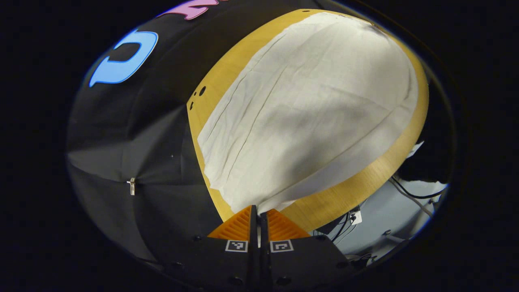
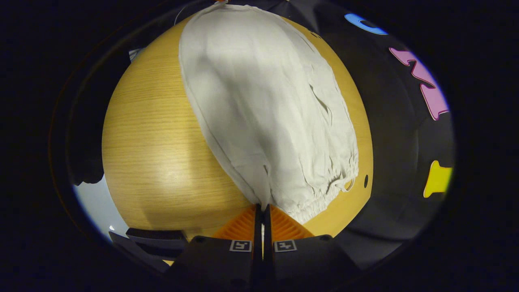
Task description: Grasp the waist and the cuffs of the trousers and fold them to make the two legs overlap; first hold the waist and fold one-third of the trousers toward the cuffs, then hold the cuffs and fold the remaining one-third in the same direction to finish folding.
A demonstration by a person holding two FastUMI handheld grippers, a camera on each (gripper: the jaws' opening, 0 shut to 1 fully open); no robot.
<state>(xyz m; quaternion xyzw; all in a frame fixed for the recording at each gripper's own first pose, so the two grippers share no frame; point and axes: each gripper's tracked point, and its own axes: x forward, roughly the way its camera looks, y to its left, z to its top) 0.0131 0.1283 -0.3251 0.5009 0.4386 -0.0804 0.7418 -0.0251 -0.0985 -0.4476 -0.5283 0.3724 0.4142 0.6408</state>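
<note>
In the left gripper view, your left gripper [image 1: 258, 211] sits nearest, its fingers pressed together on the near edge of the white trousers [image 1: 308, 109], which spread flat across the wooden table [image 1: 361, 184]. In the right gripper view, your right gripper [image 2: 262, 209] is likewise clamped on the trousers' [image 2: 263, 105] edge beside the gathered waistband [image 2: 328, 190], the cloth stretching away over the table [image 2: 154, 150].
</note>
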